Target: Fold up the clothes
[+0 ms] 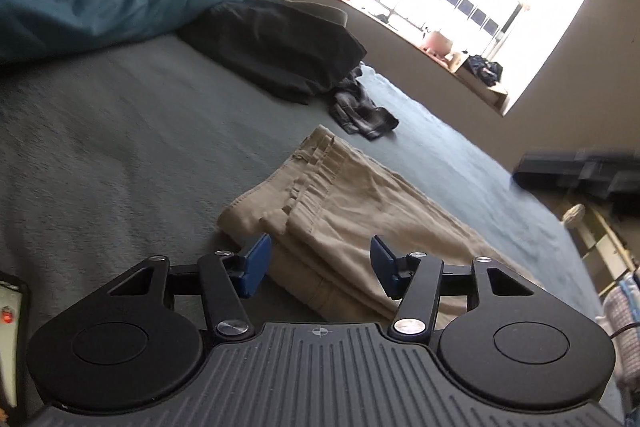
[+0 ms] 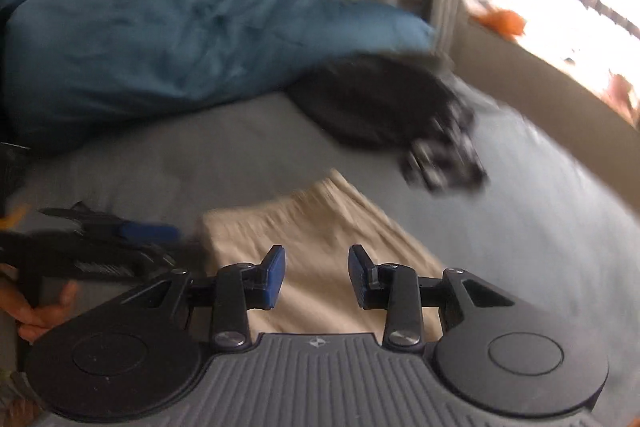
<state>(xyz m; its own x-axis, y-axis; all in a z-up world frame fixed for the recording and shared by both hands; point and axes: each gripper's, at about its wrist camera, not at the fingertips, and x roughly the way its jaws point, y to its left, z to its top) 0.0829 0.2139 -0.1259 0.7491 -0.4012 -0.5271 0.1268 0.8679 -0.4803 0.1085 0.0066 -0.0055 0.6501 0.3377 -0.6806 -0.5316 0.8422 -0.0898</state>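
Trousers [image 1: 340, 227] folded flat on bed [image 1: 120, 147], ready for stacking; left fingers [image 1: 256, 265] and right fingers [image 2: 276, 277] apart, empty, hovering clear.

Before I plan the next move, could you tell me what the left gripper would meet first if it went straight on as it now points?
Most likely the folded beige trousers: the left gripper stands open, aimed at them.
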